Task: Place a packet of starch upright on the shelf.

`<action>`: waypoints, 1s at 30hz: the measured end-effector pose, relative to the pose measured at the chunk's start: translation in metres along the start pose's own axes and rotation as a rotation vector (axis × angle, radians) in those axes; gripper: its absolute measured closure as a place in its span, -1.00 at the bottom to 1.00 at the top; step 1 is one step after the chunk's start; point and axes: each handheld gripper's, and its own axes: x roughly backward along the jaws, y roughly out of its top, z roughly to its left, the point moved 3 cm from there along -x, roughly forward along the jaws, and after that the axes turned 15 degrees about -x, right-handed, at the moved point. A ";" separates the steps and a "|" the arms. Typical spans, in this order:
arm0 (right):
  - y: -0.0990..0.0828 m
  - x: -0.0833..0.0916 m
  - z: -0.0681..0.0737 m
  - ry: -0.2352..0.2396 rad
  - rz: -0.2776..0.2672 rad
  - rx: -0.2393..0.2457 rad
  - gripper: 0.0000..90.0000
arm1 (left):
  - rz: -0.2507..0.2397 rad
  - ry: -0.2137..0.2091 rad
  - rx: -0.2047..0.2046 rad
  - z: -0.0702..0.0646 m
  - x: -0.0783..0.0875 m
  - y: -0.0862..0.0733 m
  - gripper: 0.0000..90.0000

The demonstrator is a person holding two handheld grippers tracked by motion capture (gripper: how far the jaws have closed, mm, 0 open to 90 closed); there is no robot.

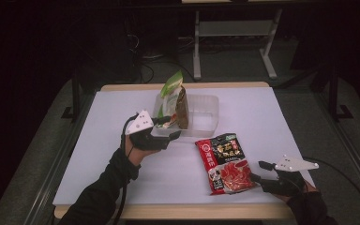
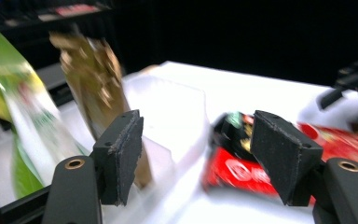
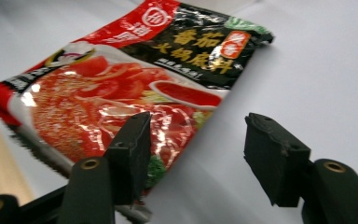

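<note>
A clear plastic bin (image 1: 204,117) stands at the middle back of the white table. A green-and-white pouch (image 1: 171,93) and a brown pouch (image 1: 182,108) stand upright in its left end. My left gripper (image 1: 170,127) is at the bin's front left corner, open, with nothing between its jaws. In the left gripper view the brown pouch (image 2: 95,79) and the green pouch (image 2: 23,107) rise beyond its gripper (image 2: 196,154). A red-and-black sauce packet (image 1: 225,161) lies flat near the front. My right gripper (image 1: 258,170) is open at the packet's right edge, and the packet (image 3: 135,79) lies under its left jaw.
The white table top (image 1: 122,117) ends in a wooden front edge (image 1: 183,211). Dark floor, cables and a white desk frame (image 1: 234,33) lie beyond the far edge. The person's dark sleeves come in from the bottom.
</note>
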 end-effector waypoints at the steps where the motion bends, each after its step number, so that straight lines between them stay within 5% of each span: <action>1: 0.000 0.000 0.001 0.013 0.011 -0.003 -0.05 | 0.004 -0.019 0.013 -0.003 0.003 -0.004 -0.26; 10: 0.002 -0.003 0.003 0.041 0.032 -0.045 -0.14 | 0.106 -0.105 0.078 -0.030 0.014 -0.040 -0.26; 14: 0.003 -0.006 0.004 0.059 0.047 -0.065 -0.18 | 0.148 -0.138 0.060 -0.040 0.013 -0.048 -0.26; 25: 0.007 -0.022 0.007 0.119 0.133 -0.136 -0.24 | 0.162 -0.208 0.118 -0.042 -0.008 -0.054 -0.31; 29: 0.006 -0.028 0.004 0.128 0.177 -0.187 -0.24 | 0.167 -0.223 0.164 -0.041 -0.015 -0.057 -0.38; 30: 0.004 -0.031 0.003 0.171 0.210 -0.227 -0.24 | 0.174 -0.249 0.185 -0.042 -0.021 -0.058 -0.39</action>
